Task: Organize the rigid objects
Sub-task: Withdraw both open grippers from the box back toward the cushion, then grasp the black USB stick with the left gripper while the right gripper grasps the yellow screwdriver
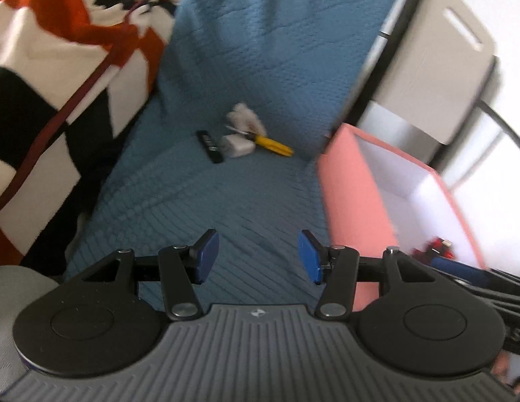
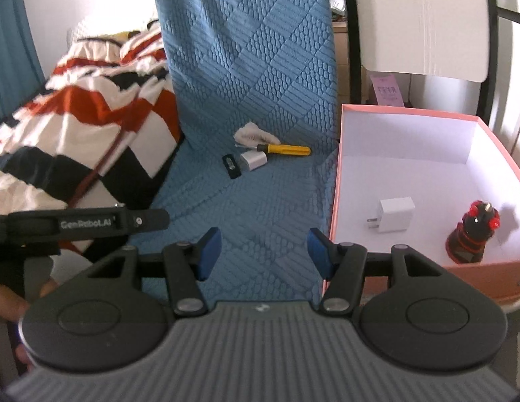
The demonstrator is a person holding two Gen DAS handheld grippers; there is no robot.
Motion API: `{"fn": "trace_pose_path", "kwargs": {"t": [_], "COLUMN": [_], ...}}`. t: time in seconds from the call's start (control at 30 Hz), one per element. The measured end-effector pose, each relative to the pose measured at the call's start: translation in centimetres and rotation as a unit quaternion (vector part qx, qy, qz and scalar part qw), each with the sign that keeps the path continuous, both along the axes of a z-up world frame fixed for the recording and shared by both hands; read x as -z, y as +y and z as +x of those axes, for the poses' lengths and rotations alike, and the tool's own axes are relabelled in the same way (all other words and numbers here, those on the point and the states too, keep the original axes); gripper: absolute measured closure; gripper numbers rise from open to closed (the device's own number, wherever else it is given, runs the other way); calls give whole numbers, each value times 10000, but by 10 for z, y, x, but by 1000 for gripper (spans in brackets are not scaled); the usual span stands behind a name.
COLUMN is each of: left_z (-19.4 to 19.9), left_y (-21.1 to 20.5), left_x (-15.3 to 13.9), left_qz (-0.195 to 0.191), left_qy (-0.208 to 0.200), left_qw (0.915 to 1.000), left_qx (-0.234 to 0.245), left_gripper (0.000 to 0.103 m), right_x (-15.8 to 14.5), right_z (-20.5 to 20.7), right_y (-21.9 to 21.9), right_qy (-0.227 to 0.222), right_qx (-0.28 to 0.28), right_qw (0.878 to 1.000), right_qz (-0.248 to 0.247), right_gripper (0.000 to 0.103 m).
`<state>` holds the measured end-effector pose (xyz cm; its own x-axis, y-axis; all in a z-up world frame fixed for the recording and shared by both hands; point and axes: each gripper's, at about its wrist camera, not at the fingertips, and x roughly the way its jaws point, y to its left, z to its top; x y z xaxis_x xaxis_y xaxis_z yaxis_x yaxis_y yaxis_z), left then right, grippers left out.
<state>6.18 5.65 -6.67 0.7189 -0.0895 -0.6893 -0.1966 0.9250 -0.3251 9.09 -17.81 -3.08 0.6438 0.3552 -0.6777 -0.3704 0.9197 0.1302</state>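
On the blue quilted chair seat (image 2: 260,201) lie a yellow-handled screwdriver (image 2: 285,149), a white charger block (image 2: 254,159), a small black flat item (image 2: 231,166) and a crumpled white cloth (image 2: 256,135). They also show in the left wrist view: screwdriver (image 1: 272,143), charger (image 1: 237,146), black item (image 1: 210,145). The pink box (image 2: 335,207) to the right holds a white plug adapter (image 2: 394,215) and a black-and-red object (image 2: 472,234). My left gripper (image 1: 258,257) and right gripper (image 2: 265,252) are both open and empty, well short of the items.
A striped red, white and black blanket (image 2: 92,124) lies to the left. A white chair back (image 2: 424,20) stands behind the box. The left gripper's body (image 2: 85,224) reaches in at the left of the right wrist view.
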Motion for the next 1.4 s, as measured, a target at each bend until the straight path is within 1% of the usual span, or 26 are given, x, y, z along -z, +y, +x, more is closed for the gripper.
{"fn": "trace_pose_path", "kwargs": {"t": [0.07,0.13,0.17,0.3,0.37,0.47,0.63,0.8,0.87,0.93,0.97,1.03,1.1,1.2,1.3,1.4], "left_z": [11,23,29,50,62,82,112,149,164,180,188,201,212,230,247,260], "left_y": [8,17,22,31,39,53,77,101,106,111,113,114,112,106,99,92], "left_x": [15,28,33,44,52,67,77,89,94,100,103,108,111,116,125,130], "left_qz": [-141,-362,-401,-225,-323,-569,-657,-874,-910,-973,-1020,-1086,-1050,-931,-824,-611], "left_qy": [16,109,134,189,220,368,488,626,685,753,784,833,842,872,986,1026], "left_qw": [9998,9991,9989,9994,9990,9972,9957,9926,9918,9908,9902,9894,9900,9913,9915,9927], "left_qx": [-145,-181,-179,-194,-233,-327,-427,-570,-581,-561,-542,-491,-433,-321,-212,-151], "left_gripper": [44,44,44,44,44,44,44,45,52,53,53,54,54,54,54,54], "right_x": [9,16,19,24,28,39,52,58,64,71,74,77,81,89,98,111], "right_z": [10,20,25,41,51,71,101,130,144,158,166,177,190,212,235,259], "right_y": [5,10,12,27,36,46,53,64,70,79,83,91,98,108,115,122], "right_qy": [16,45,57,1,-46,23,29,-26,-28,-27,33,-63,-182,-118,-115,-78], "right_qx": [-40,-32,-22,-103,-150,-327,-560,-664,-686,-712,-733,-860,-908,-922,-926,-964], "right_qw": [10000,10000,10000,9999,9999,9994,9984,9975,9967,9950,9945,9926,9911,9902,9891,9866], "right_qz": [-13,-8,-15,28,-2,82,6,-231,-425,-703,-750,-851,-959,-1038,-1141,-1314], "right_gripper": [44,44,44,44,44,44,45,45,45,46,47,49,49,49,49,50]}}
